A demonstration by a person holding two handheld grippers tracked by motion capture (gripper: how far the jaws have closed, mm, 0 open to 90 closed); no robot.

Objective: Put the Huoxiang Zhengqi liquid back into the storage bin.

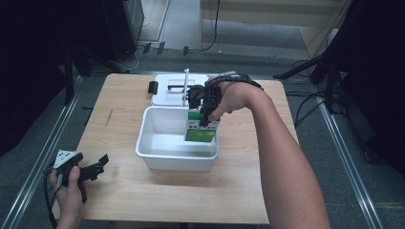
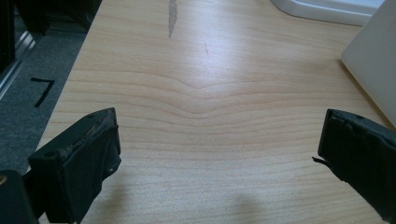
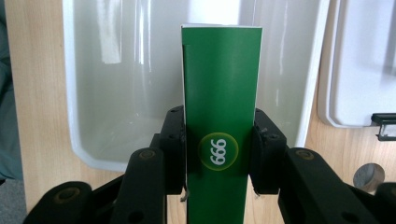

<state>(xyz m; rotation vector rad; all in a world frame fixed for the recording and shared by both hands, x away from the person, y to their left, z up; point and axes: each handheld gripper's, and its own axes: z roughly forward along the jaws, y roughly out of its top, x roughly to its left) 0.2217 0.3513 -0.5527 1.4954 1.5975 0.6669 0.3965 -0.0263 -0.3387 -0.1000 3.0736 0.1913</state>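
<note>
A green box [image 3: 222, 116], printed with a white "999" inside a yellow-ringed green circle, is clamped between the black pads of the right gripper [image 3: 219, 154] above a white bin [image 1: 157, 143]. Behind the bin, a white lid [image 1: 167, 90] is seen. Pale, grained wood is shown by the table [image 2: 196, 93]. The left gripper [image 1: 93, 167] is black.
</note>
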